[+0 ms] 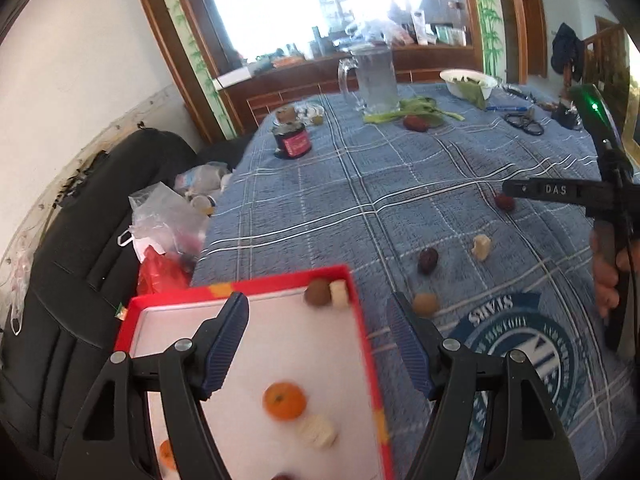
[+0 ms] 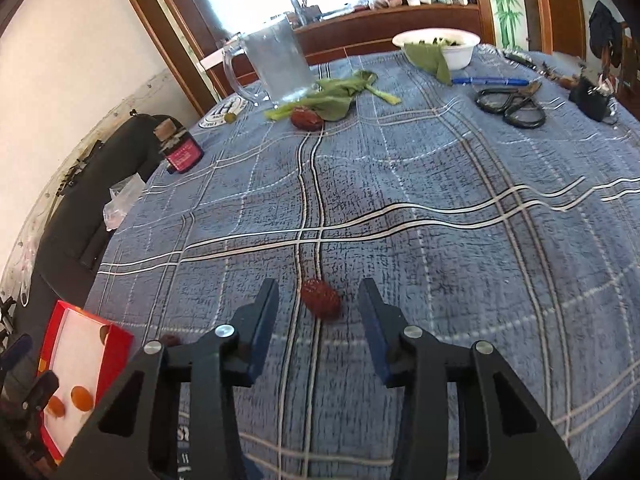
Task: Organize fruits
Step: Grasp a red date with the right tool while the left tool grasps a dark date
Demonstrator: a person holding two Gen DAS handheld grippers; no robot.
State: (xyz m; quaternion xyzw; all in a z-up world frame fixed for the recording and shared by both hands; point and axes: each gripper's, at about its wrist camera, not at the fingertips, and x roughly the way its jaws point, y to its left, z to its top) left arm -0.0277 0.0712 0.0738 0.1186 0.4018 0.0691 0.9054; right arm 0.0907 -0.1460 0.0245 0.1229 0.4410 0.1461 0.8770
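Red date [image 2: 321,305], wrinkled, oval, on tablecloth [image 2: 440,184]

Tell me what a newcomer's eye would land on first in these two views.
The red box at the near left edge of the blue plaid tablecloth, white inside and holding an orange fruit, with the open left gripper over it. Next, the red date lying between the fingers of the open right gripper. Beyond it, the clear glass pitcher stands beside green leaves.
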